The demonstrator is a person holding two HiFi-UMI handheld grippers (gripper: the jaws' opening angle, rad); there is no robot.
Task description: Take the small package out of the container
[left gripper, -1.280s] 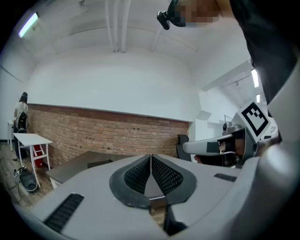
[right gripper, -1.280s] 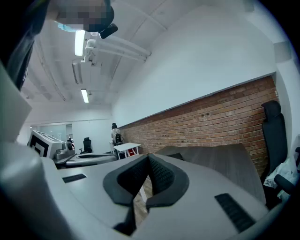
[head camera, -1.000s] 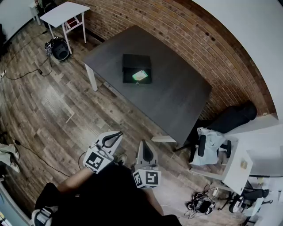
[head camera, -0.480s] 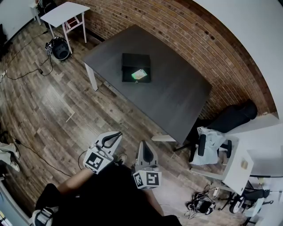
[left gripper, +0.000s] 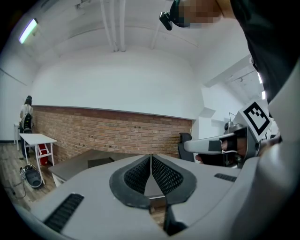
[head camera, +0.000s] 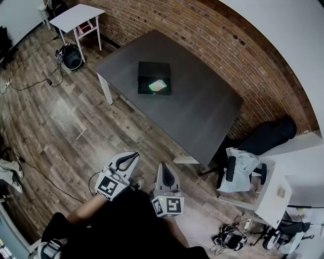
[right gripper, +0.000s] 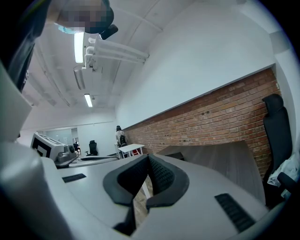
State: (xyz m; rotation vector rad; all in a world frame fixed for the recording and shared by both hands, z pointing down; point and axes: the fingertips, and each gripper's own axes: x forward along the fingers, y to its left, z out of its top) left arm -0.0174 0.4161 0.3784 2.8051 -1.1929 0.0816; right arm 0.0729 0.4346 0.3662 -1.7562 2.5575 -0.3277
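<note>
A black container (head camera: 153,76) sits open on the dark grey table (head camera: 202,116), far ahead of me. In it, toward its near right corner, lies the small green package (head camera: 158,86). Both grippers hang low, close to my body and well short of the table. My left gripper (head camera: 133,155) is shut with nothing in it, pads (left gripper: 140,173) pressed together. My right gripper (head camera: 165,166) is likewise shut and empty, its pads (right gripper: 159,176) meeting at the tip. The container (left gripper: 100,161) shows as a dark box beyond the left jaws, and the right gripper view has it (right gripper: 176,155) small.
Wooden floor lies between me and the table. A white side table (head camera: 76,15) and a dark bag (head camera: 71,56) stand at the far left, with cables on the floor. An office chair (head camera: 243,167) and a white desk (head camera: 276,195) are at the right. A brick wall (head camera: 212,35) backs the table.
The head view has shifted slightly, so the table and container sit a little higher and to the left. Both grippers stay shut in the same place.
</note>
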